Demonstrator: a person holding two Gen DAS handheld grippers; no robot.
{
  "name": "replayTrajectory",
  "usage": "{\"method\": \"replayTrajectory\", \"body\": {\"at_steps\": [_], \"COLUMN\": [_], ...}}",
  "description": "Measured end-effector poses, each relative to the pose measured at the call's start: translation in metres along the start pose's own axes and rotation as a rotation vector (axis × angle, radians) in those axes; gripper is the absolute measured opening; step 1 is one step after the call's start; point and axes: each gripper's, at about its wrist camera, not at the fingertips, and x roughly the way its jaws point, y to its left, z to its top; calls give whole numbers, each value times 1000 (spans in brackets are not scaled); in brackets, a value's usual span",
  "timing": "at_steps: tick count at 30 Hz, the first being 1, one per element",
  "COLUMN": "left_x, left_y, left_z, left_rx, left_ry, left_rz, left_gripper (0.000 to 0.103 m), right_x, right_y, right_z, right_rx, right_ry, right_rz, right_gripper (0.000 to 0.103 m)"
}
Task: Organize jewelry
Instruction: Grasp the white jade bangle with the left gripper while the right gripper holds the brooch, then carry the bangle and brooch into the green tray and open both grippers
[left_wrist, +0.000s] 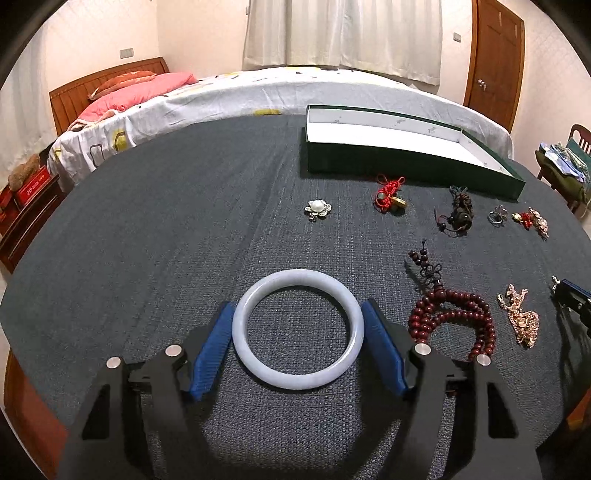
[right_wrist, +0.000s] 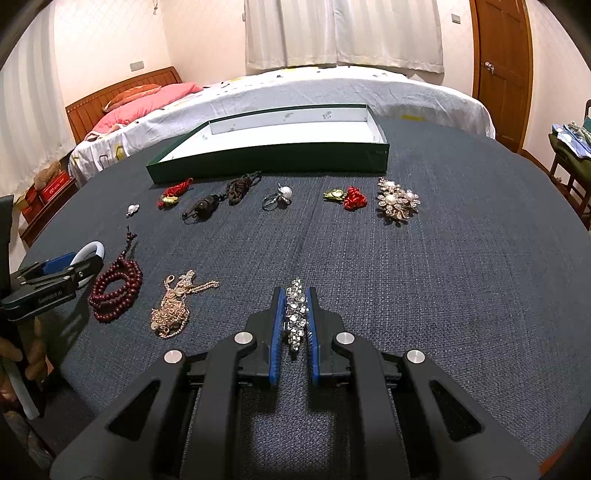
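Note:
My left gripper (left_wrist: 298, 308) has its blue pads against both sides of a pale jade bangle (left_wrist: 297, 380) that lies on the dark cloth; it also shows in the right wrist view (right_wrist: 55, 275). My right gripper (right_wrist: 296, 295) is shut on a rhinestone hair clip (right_wrist: 295, 314) at table level. A green box with a white inside (left_wrist: 406, 162) (right_wrist: 273, 162) stands at the back. Red-brown prayer beads (left_wrist: 454, 321) (right_wrist: 114, 291) and a gold chain (left_wrist: 521, 317) (right_wrist: 173, 306) lie between the grippers.
More jewelry lies in a row before the box: pearl brooch (left_wrist: 317, 209), red knot charm (left_wrist: 388, 195), dark tassel pendant (right_wrist: 218, 201), pearl ring (right_wrist: 279, 197), red bead charm (right_wrist: 349, 196), large flower brooch (right_wrist: 397, 203). A bed (left_wrist: 258, 92) stands behind the round table.

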Motion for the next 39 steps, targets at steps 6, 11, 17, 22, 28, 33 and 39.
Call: {"method": "replayTrajectory", "body": {"at_steps": [6, 11, 17, 22, 28, 33, 39], "left_x": [0, -1, -9, -19, -30, -29, -21], "left_y": [0, 1, -2, -7, -15, -26, -47], "left_z": [0, 1, 6, 16, 37, 59, 93], "left_rx": [1, -9, 9, 29, 32, 57, 95], "left_ry": [1, -7, -42, -77, -114, -140, -179], "left_rz": [-1, 10, 30, 26, -4, -27, -80], "left_gripper": [69, 68, 69, 69, 69, 69, 69], "right_x": [-1, -4, -5, -12, -21, -28, -26], "right_y": [1, 1, -1, -2, -2, -3, -7], "right_z": [0, 2, 3, 8, 24, 47, 82], "right_rx": [-2, 2, 7, 13, 18, 17, 15], "right_ry": [1, -13, -20, -42, -77, -128, -177], "right_rz": [4, 7, 8, 11, 21, 27, 29], "right_gripper": [12, 12, 12, 12, 12, 12, 12]}}
